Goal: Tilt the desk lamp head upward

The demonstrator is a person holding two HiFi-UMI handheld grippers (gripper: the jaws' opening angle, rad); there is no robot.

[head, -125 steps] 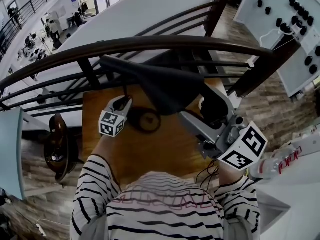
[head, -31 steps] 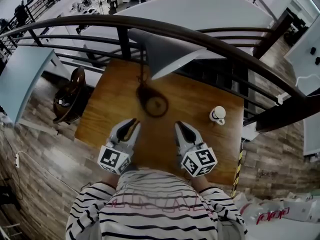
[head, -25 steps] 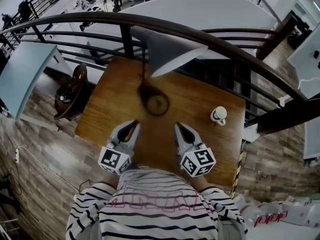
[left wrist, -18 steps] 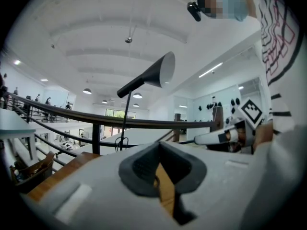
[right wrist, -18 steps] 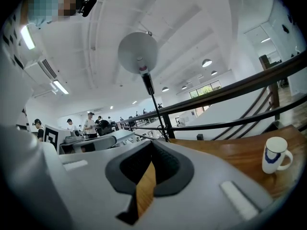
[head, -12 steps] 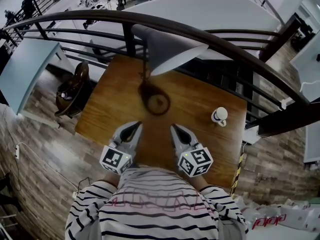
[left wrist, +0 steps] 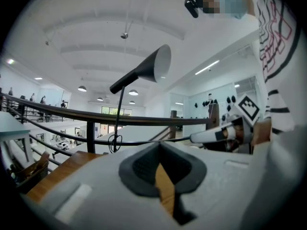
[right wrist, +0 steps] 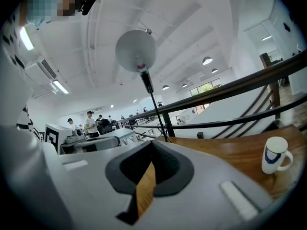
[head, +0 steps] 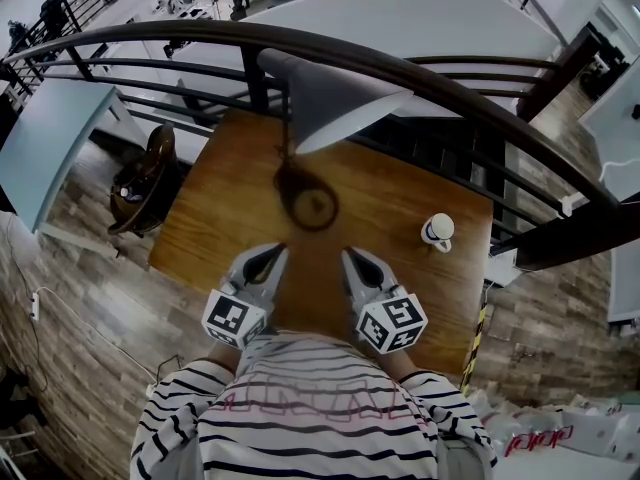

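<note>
Left gripper (head: 270, 257), right gripper (head: 351, 259) withdrawn from raised lamp head (head: 330, 103)
Both pressed together, empty; mug (head: 436, 231) right; railing (head: 470, 101) across top.

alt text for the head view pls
Seen from above, a desk lamp stands on a wooden table beside a dark railing, a white mug to its right. The left gripper and right gripper, both shut and empty, hover over the near edge.
</note>
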